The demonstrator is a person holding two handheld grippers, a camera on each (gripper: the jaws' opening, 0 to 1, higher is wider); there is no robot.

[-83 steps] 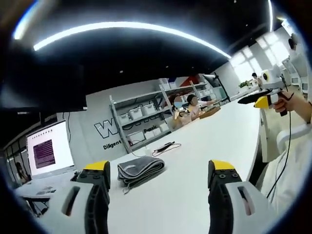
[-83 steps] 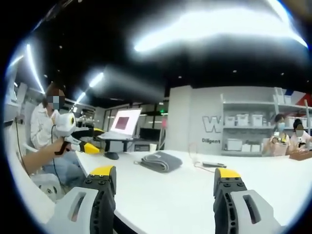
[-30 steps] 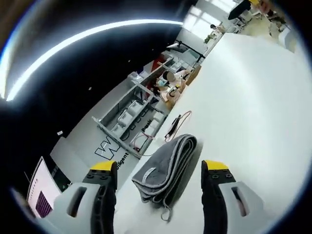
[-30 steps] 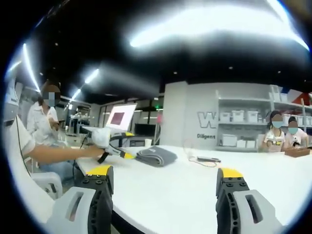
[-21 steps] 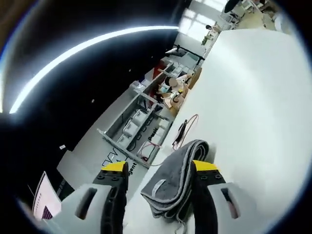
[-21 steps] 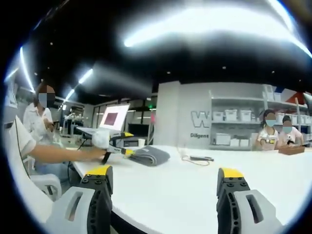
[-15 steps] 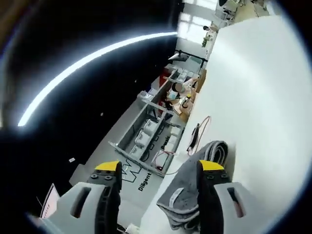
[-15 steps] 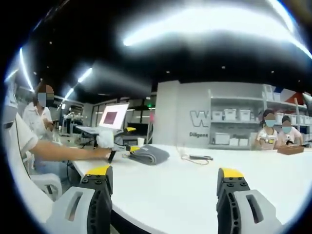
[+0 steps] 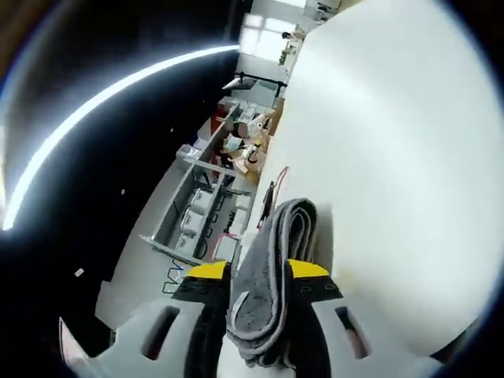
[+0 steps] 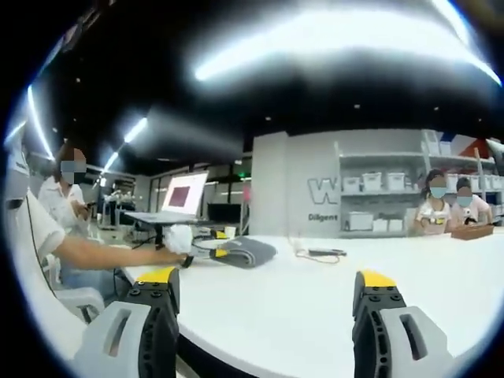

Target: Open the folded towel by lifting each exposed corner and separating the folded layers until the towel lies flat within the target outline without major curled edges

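Beyond a dark cable and grey shelving with white bins, the folded grey cloth towel lies on the wide white bench, pinched between the left tool, while the right tool, spread wide, hovers well apart near the bench edge.

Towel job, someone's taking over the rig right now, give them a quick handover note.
Left gripper: jaws closed on the folded towel at its near end, on the white table.
Right gripper: open, holding nothing, hovering above the table edge, well short of the towel.
Done: the towel is gripped; it remains a folded bundle.
Left: lift each corner, separate the layers, spread it flat. I can't see a target outline.
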